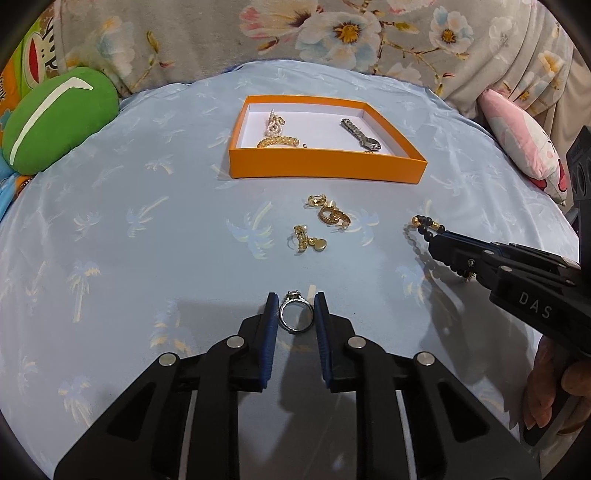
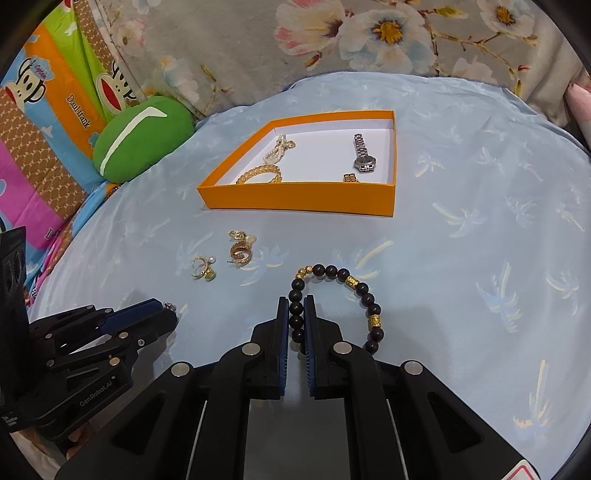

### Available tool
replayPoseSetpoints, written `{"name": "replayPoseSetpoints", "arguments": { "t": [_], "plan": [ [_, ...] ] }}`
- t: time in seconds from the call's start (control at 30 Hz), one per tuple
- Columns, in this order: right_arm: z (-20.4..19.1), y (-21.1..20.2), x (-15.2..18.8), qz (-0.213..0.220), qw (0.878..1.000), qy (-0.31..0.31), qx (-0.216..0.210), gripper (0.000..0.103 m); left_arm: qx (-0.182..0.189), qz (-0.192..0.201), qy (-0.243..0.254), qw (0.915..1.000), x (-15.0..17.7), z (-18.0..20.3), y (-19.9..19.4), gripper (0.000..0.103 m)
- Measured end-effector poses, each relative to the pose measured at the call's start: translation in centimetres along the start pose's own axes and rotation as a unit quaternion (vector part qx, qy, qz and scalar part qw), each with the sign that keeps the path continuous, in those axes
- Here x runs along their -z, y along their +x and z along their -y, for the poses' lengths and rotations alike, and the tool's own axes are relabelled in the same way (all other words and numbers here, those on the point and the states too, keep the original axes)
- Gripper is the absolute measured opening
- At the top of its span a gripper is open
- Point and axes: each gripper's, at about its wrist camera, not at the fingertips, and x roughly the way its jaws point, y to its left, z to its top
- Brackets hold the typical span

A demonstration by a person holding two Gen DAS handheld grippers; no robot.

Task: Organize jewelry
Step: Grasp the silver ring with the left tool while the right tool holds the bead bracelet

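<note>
My left gripper (image 1: 296,303) is closed around a silver ring (image 1: 294,313) with a stone, its pads touching the band on the blue cloth. My right gripper (image 2: 296,308) is shut on a dark bead bracelet (image 2: 338,275) with gold beads; it also shows in the left wrist view (image 1: 424,225). The orange box (image 1: 325,169) holds a pearl piece (image 1: 274,123), a gold chain bracelet (image 1: 277,141) and a silver watch (image 1: 360,133). Several gold earrings (image 1: 327,212) lie loose in front of the box.
A green cushion (image 1: 59,120) lies at the far left and a pink cushion (image 1: 524,144) at the right. A floral quilt (image 1: 332,33) runs behind the blue palm-print cloth (image 1: 147,240). A small gold cube (image 2: 350,178) sits in the box.
</note>
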Motion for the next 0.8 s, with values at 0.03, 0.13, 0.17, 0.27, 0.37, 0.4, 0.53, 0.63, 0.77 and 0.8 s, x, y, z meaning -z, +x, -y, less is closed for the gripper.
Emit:
{"name": "replayPoseSetpoints", "arguments": {
  "t": [0.03, 0.13, 0.17, 0.27, 0.37, 0.4, 0.53, 0.63, 0.77, 0.8],
  "plan": [
    [0.0, -0.1, 0.0, 0.002, 1.000, 0.000, 0.000, 0.007, 0.002, -0.003, 0.001, 1.0000, 0.0, 0.0, 0.0, 0.002],
    [0.0, -0.4, -0.3, 0.007, 1.000, 0.001, -0.002, 0.007, 0.006, -0.005, -0.001, 1.0000, -0.2, -0.1, 0.0, 0.002],
    [0.0, -0.5, -0.3, 0.008, 1.000, 0.000, -0.001, 0.007, 0.004, -0.005, 0.000, 1.0000, -0.2, -0.1, -0.1, 0.002],
    [0.2, -0.5, -0.3, 0.007, 1.000, 0.002, -0.001, 0.007, 0.008, -0.006, -0.001, 1.0000, -0.2, -0.1, -0.2, 0.004],
    [0.2, -0.5, -0.2, 0.006, 1.000, 0.001, -0.002, 0.007, 0.007, 0.000, 0.003, 1.0000, -0.1, 0.1, -0.4, 0.008],
    [0.2, -0.4, -0.2, 0.006, 1.000, 0.001, -0.002, 0.007, 0.005, 0.001, 0.005, 1.0000, -0.1, 0.2, -0.4, 0.019],
    [0.3, -0.3, -0.1, 0.004, 1.000, 0.002, -0.004, 0.007, -0.001, 0.010, 0.013, 0.9999, -0.1, 0.8, -0.6, 0.031],
    [0.2, -0.3, -0.1, 0.004, 1.000, 0.002, -0.004, 0.007, -0.006, 0.002, 0.018, 0.9998, 0.0, 1.1, -0.1, 0.031],
    [0.3, -0.3, -0.1, 0.007, 1.000, 0.003, -0.006, 0.007, -0.017, -0.003, 0.031, 0.9994, 0.2, 1.6, 0.2, 0.031],
    [0.3, -0.4, -0.1, 0.007, 1.000, 0.004, -0.007, 0.007, -0.020, -0.003, 0.033, 0.9992, 0.2, 1.8, 0.2, 0.031]
  ]
}}
